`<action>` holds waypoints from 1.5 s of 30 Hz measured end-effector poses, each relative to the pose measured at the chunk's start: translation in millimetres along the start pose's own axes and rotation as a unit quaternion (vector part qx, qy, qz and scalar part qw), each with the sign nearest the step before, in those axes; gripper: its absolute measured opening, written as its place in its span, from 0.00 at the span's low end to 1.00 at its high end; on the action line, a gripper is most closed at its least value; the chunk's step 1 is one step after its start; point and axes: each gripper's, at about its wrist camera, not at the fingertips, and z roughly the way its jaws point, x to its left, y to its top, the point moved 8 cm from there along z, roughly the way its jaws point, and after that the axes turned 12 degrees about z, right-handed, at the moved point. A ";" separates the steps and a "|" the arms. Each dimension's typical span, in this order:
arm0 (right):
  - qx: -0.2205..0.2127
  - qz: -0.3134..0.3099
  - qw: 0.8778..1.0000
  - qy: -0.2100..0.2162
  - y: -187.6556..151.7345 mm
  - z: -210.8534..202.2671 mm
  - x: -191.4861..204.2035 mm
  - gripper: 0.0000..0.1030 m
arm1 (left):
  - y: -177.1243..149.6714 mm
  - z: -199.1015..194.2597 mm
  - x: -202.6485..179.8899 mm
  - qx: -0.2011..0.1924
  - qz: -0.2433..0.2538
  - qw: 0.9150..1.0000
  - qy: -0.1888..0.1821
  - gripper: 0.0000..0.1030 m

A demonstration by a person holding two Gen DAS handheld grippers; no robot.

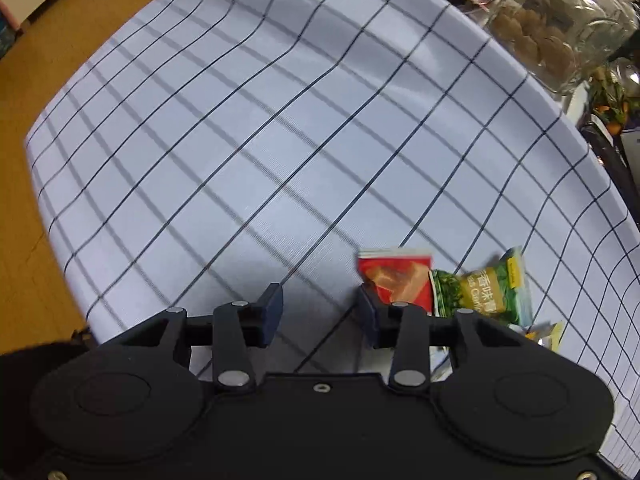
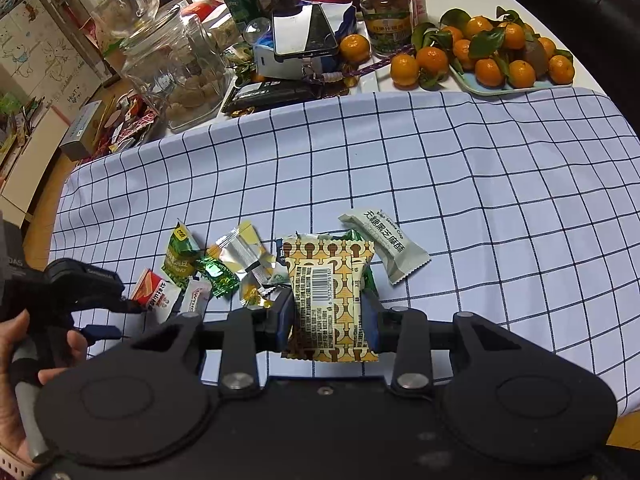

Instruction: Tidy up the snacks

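Right now the right gripper (image 2: 328, 312) clenches a yellow-patterned snack packet (image 2: 330, 292), barcode side up, held just above the checked cloth (image 2: 480, 200) on the bench. Behind it lies a pale packet (image 2: 386, 246) printed "Black Sesame Crisp" with Chinese characters. To the left a small heap of wrappers sits together — a green packet (image 2: 178, 256) reading "flavor", a silver-and-yellow one (image 2: 240, 250), a red packet (image 2: 154, 290). The left gripper (image 1: 320, 316) hangs released, jaws apart with nothing between them, its right finger just beside the red packet (image 1: 396, 280) and a green packet (image 1: 486, 290) with yellow lettering — blurred. A glass jar (image 2: 180, 68), a phone (image 2: 304, 30) and a tray of mandarins (image 2: 500, 56) stand beyond the cloth.
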 end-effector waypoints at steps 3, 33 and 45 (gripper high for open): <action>0.003 -0.002 1.000 0.001 -1.0 1.0 0.3 0.37 | 21.5 0.3 -8.1 -0.033 0.033 0.999 0.010 0.47; -0.002 0.007 1.000 0.003 3.0 -4.3 -6.1 0.37 | -9.4 -2.0 -55.0 -0.022 0.140 0.990 -0.011 0.49; 0.000 0.002 1.000 0.002 -1.2 -3.5 -2.5 0.37 | 1.8 2.1 -50.5 -0.039 0.117 0.992 -0.012 0.41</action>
